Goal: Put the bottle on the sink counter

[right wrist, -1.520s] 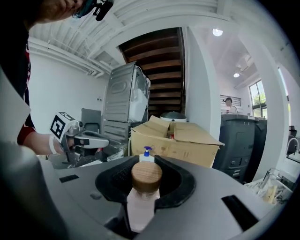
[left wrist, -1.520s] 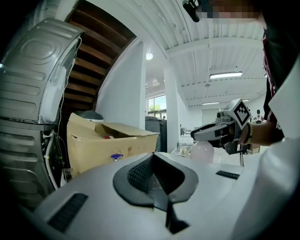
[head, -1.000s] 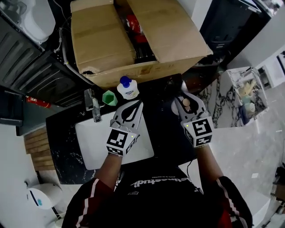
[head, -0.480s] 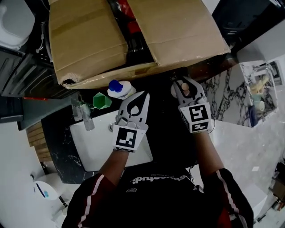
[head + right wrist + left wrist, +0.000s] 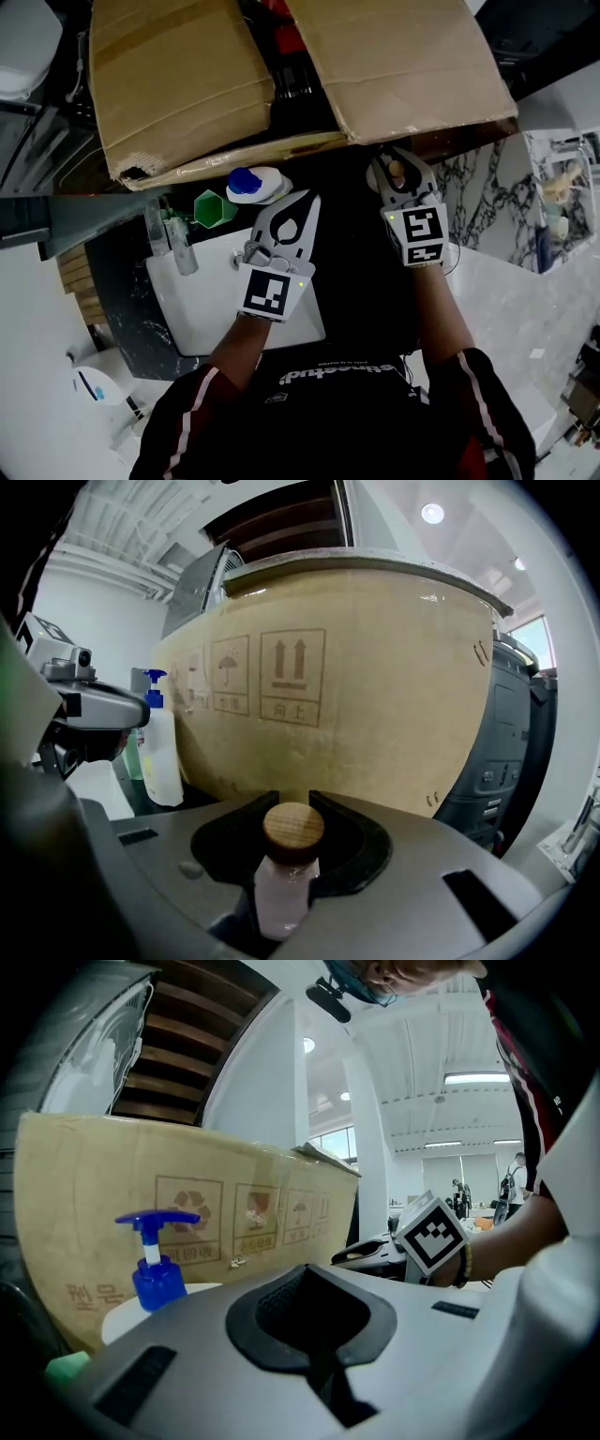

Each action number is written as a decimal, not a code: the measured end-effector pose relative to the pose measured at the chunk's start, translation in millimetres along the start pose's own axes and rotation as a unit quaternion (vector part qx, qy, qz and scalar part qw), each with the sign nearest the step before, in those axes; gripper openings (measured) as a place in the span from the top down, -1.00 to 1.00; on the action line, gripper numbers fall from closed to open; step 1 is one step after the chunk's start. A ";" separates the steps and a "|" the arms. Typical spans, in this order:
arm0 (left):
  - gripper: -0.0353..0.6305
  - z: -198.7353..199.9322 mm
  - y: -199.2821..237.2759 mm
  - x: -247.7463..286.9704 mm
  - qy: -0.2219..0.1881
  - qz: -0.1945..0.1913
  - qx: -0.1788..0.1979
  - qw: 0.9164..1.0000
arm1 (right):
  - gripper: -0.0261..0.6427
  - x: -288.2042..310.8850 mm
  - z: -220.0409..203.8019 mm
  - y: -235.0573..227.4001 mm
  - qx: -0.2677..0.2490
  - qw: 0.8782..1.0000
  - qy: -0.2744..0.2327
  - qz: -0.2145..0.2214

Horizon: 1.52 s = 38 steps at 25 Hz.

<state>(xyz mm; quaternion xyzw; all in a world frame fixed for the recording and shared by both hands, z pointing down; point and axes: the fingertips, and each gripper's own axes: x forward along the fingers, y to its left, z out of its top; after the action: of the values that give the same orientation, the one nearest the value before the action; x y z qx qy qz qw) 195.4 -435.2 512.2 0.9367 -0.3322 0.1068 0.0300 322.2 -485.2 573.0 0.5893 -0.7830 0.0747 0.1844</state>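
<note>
Here, in the head view, the right gripper (image 5: 398, 174) is out over the dark sink counter (image 5: 352, 281), just short of the big cardboard box (image 5: 187, 84) standing at the counter's back. Its jaws are clamped on a small bottle (image 5: 397, 170), of which only the round wooden cap shows from above. The bottle is off the counter, carried in the grip. The left gripper (image 5: 302, 199) hangs over the rim of the white basin (image 5: 202, 309) with its tips together and nothing in them, probably kept out of the way. Just beyond it stand a white pump bottle (image 5: 253, 185) and a green cup (image 5: 215, 208).

In the left gripper view, the left gripper's jaws meet at the far end and the padded hollow behind them is empty. The blue pump head (image 5: 157, 1274) rises against the box wall (image 5: 234, 1204).

In the right gripper view, the pads pinch the pale body (image 5: 284, 897) just under the cap (image 5: 293, 829). This grip high on the bottle seems meant to leave the base free to land. The bottle's long axis runs upright, cap up and base down, across the line of the jaws, so it looks ready to be set down standing in front of the box (image 5: 375, 686).
</note>
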 end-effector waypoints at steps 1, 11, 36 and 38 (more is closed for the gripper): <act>0.85 -0.9 1.5 -0.9 0.001 0.001 -0.001 1.000 | 0.54 0.8 0.3 0.1 -0.002 1.000 -0.001 -0.001; 0.85 3.8 -6.2 -16.4 -0.005 -0.008 0.013 1.000 | 0.33 0.1 2.4 4.8 -0.015 1.000 0.006 0.003; 0.85 49.1 26.2 -284.6 -0.057 0.052 0.032 0.997 | 0.77 -187.9 182.4 227.1 -0.111 0.977 -0.169 0.064; 0.85 51.7 32.7 -312.4 -0.068 0.058 0.035 0.995 | 0.77 -197.0 186.7 266.1 -0.121 0.974 -0.174 0.083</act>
<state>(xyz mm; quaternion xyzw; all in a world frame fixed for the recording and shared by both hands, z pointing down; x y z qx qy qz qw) -52.2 -274.8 392.5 0.9213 -0.3835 0.0562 -0.0320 78.6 -292.9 353.6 0.4992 -0.8528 -0.1085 0.1086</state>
